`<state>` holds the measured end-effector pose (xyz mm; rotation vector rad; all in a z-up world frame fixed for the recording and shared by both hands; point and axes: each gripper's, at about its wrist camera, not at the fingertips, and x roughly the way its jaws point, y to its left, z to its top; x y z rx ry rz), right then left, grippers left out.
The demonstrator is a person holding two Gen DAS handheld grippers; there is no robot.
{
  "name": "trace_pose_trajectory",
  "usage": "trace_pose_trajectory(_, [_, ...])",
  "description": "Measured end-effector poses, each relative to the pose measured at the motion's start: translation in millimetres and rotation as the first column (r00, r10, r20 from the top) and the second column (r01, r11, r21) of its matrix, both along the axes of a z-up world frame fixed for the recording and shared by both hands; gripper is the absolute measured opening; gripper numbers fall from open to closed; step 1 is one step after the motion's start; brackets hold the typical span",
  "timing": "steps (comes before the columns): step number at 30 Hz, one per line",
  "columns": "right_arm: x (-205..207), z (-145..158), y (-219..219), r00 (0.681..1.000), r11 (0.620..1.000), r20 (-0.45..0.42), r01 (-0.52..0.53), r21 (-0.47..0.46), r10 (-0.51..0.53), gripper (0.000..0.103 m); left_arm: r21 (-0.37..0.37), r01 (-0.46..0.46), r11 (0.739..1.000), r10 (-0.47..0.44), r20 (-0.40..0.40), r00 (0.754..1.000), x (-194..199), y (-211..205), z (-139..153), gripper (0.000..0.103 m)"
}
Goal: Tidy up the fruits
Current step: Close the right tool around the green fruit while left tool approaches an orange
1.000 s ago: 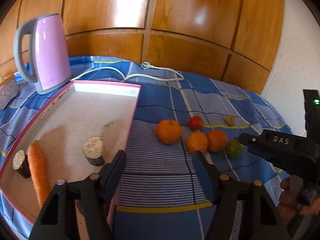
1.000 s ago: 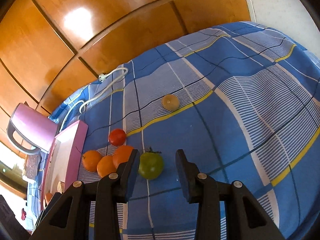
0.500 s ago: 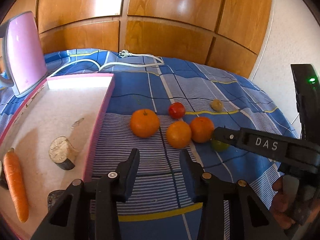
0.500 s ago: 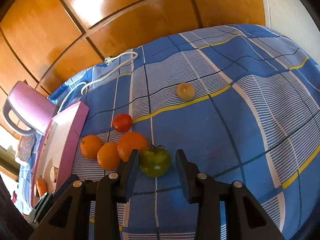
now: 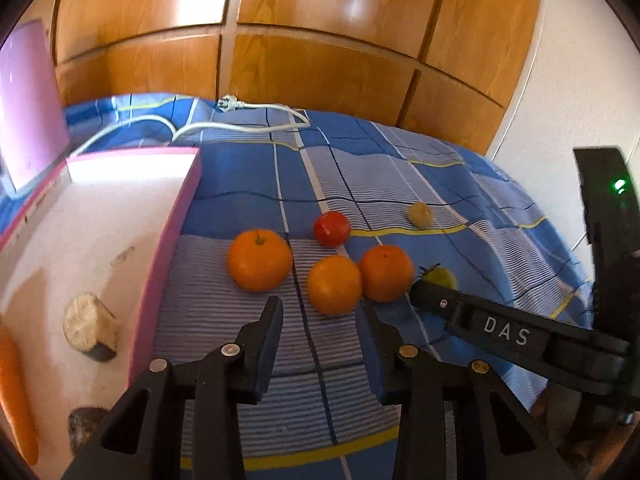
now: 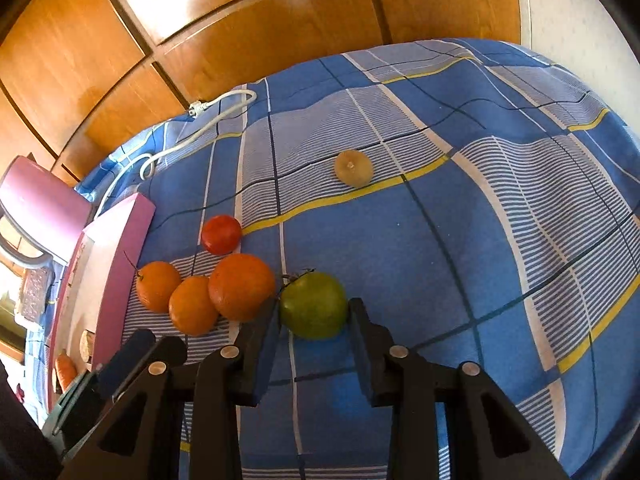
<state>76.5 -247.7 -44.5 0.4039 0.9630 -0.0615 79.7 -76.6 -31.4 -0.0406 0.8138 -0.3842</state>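
The green tomato, round, glossy and yellow-green with a dry stem, sits on the blue checked bedspread beside three oranges. The right gripper has its fingers apart on either side of it, close but not visibly clamped. The left gripper hovers with fingers apart before the middle orange.

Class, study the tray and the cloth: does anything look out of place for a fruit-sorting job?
Yes. The pink tray holds a carrot and cut log-like stubs, no fruit, while the oranges lie on the cloth.
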Motion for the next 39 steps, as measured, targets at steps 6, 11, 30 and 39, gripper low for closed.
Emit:
trace_pose_trajectory(6, [-0.1, 0.4, 0.0, 1.0, 1.0, 0.006, 0.003, -0.001, -0.003, 0.034, -0.011, 0.001, 1.0, -0.001, -0.016, 1.0, 9.3, -1.9, -3.8, 0.038])
trace_pose_trajectory(11, [-0.5, 1.0, -3.3, 1.0, 1.0, 0.012, 0.017, 0.003, -0.017, 0.034, -0.01, 0.013, 1.0, -0.013, -0.016, 1.0, 18.3, -8.1, -5.7, 0.038])
trace_pose_trajectory(30, [2.6, 0.7, -8.7, 0.999, 0.999, 0.007, 0.046, -0.024, -0.046, 0.035, -0.041, -0.007, 0.999, 0.004, -0.055, 0.999, 38.8, -11.1, -14.9, 0.039])
trace_pose_trajectory(39, [3.8, -0.7, -6.0, 0.999, 0.998, 0.008, 0.045, -0.043, -0.045, 0.035, 0.015, -0.044, 0.999, 0.044, -0.02, 0.999, 21.3, -5.9, -14.3, 0.038])
